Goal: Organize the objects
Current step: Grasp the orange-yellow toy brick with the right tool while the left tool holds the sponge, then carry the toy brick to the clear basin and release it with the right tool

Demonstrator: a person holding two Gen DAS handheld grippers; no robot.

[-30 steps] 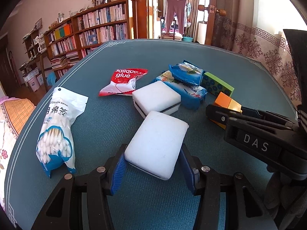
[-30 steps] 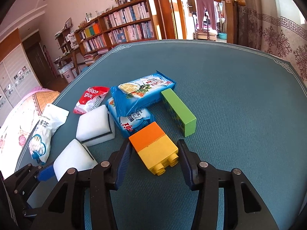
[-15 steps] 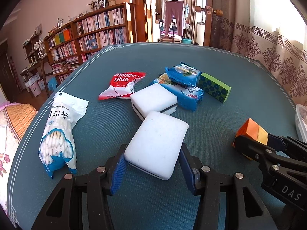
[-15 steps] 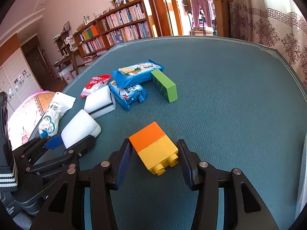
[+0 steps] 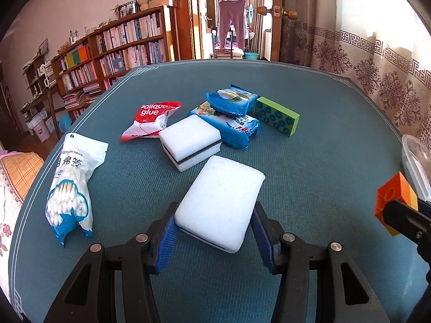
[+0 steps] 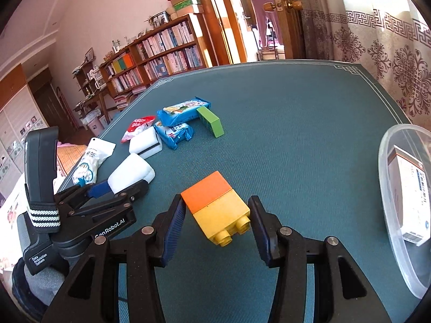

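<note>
left gripper (image 5: 215,231): clamps sponge (image 5: 219,204), lifted for sorting
right gripper (image 6: 216,222): grips block (image 6: 215,204), headed for tub (image 6: 382,161)

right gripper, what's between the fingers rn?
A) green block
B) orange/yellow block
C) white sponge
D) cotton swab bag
B: the right gripper is shut on the orange/yellow block, its blue pads pressed against both sides; the white sponge is in the left gripper instead.
</note>
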